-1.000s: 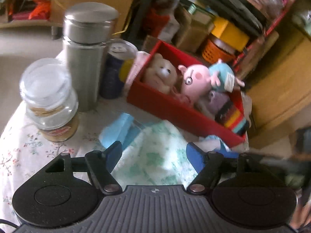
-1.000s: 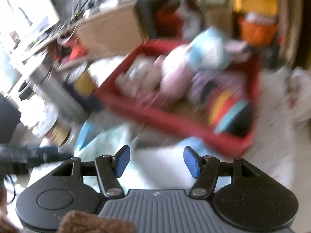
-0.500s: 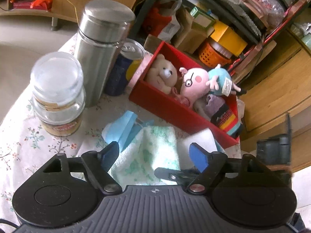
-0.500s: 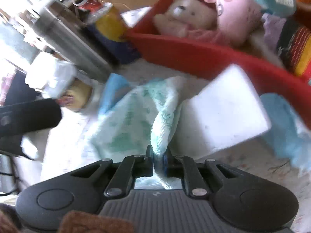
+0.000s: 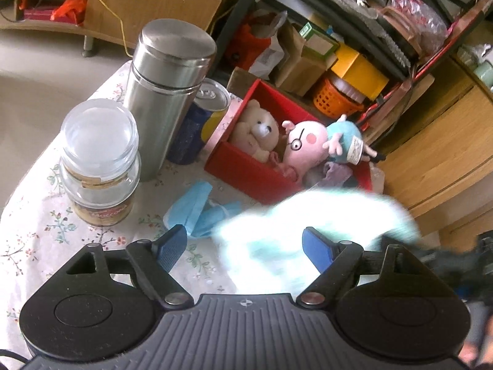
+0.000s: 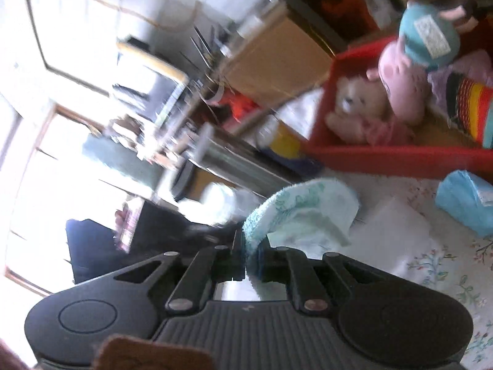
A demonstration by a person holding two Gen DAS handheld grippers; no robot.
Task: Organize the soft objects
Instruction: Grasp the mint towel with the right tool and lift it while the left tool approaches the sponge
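Observation:
My right gripper [image 6: 250, 259] is shut on a pale green towel [image 6: 303, 212] and holds it lifted off the table; the towel shows blurred in the left wrist view [image 5: 302, 225], hanging in front of my open, empty left gripper [image 5: 245, 246]. A red box [image 5: 249, 172] holds a beige teddy [image 5: 257, 132], a pink pig plush [image 5: 305, 148] and a striped soft item [image 6: 468, 98]. The box also shows in the right wrist view [image 6: 385, 157]. A white sponge [image 6: 391, 231] lies on the floral tablecloth [image 5: 40, 215].
A steel flask [image 5: 166, 95], a drink can [image 5: 197, 126] and a glass jar [image 5: 98, 160] stand left of the box. A blue face mask [image 5: 197, 209] lies before the box. Cluttered shelves [image 5: 339, 46] and a wooden cabinet [image 5: 440, 154] stand behind.
My right gripper closed on the towel's edge, then lifted and swung it up off the table. The left gripper stayed open and rose slightly.

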